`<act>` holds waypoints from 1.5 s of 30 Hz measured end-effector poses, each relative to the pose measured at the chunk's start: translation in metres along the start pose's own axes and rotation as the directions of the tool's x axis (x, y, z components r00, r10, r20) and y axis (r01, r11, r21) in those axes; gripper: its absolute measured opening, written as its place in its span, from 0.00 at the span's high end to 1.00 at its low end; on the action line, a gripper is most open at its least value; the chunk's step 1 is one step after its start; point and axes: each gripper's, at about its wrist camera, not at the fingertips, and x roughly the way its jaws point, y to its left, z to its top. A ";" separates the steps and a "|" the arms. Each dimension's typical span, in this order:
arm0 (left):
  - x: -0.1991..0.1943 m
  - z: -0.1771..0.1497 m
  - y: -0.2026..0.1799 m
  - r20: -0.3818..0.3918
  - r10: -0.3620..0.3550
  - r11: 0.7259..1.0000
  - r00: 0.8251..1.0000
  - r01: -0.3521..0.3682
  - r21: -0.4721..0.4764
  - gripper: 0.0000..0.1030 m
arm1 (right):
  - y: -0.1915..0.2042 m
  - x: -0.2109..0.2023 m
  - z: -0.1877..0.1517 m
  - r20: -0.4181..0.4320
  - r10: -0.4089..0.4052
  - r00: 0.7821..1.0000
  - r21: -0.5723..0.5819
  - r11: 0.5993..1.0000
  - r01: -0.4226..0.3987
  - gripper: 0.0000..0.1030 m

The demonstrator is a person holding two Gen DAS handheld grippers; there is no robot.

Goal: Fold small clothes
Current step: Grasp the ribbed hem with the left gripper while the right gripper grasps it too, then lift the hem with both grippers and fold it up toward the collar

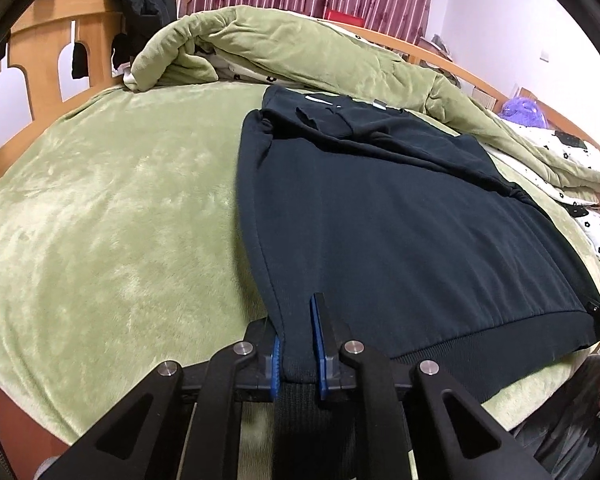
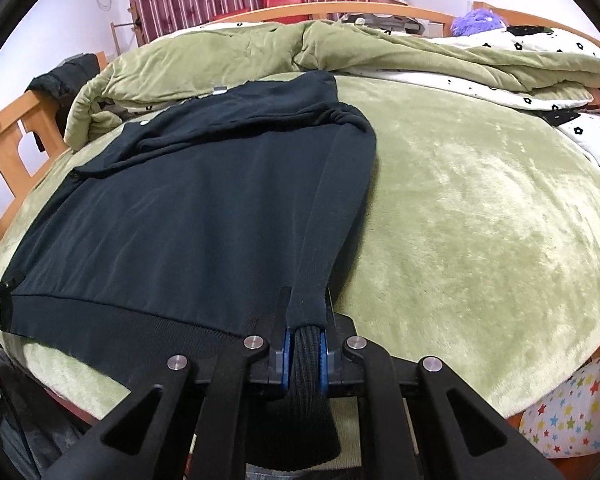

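A black sweatshirt (image 1: 400,216) lies flat on the green plush bed cover (image 1: 112,208), sleeves folded across its upper part, ribbed hem toward me. My left gripper (image 1: 298,344) is shut on the hem's left corner. In the right wrist view the sweatshirt (image 2: 188,208) spreads to the left, and my right gripper (image 2: 305,328) is shut on a bunched sleeve cuff and the hem's right corner at the near bed edge.
A rumpled green quilt (image 1: 284,44) with flower-print lining lies along the far side. A wooden headboard (image 1: 44,52) with dark clothes on it stands at left. A purple plush toy (image 2: 478,20) sits far right. A star-print cloth (image 2: 568,412) hangs below the bed edge.
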 end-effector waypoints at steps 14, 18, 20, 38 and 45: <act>-0.043 -0.022 0.004 0.033 -0.040 0.999 0.999 0.039 0.013 0.88 | -0.009 -0.051 -0.027 0.034 0.029 0.999 0.003 1.000 -0.029 0.91; -0.059 -0.034 0.003 0.035 -0.040 0.999 0.999 0.039 0.038 0.88 | -0.011 -0.071 -0.042 0.045 0.040 0.998 -0.010 0.999 -0.040 0.91; -0.065 -0.037 0.003 0.038 -0.033 0.999 0.999 0.032 0.042 0.88 | -0.012 -0.079 -0.049 0.048 0.046 0.998 -0.011 0.999 -0.045 0.91; -0.081 0.044 -0.009 0.138 0.003 1.000 0.990 -0.005 0.009 0.88 | -0.002 -0.101 0.025 0.175 0.068 0.982 0.040 0.996 -0.076 0.91; -0.058 0.095 -0.016 0.155 0.013 1.000 0.988 -0.015 0.011 0.88 | 0.001 -0.081 0.084 0.210 0.074 0.975 0.041 0.996 -0.084 0.91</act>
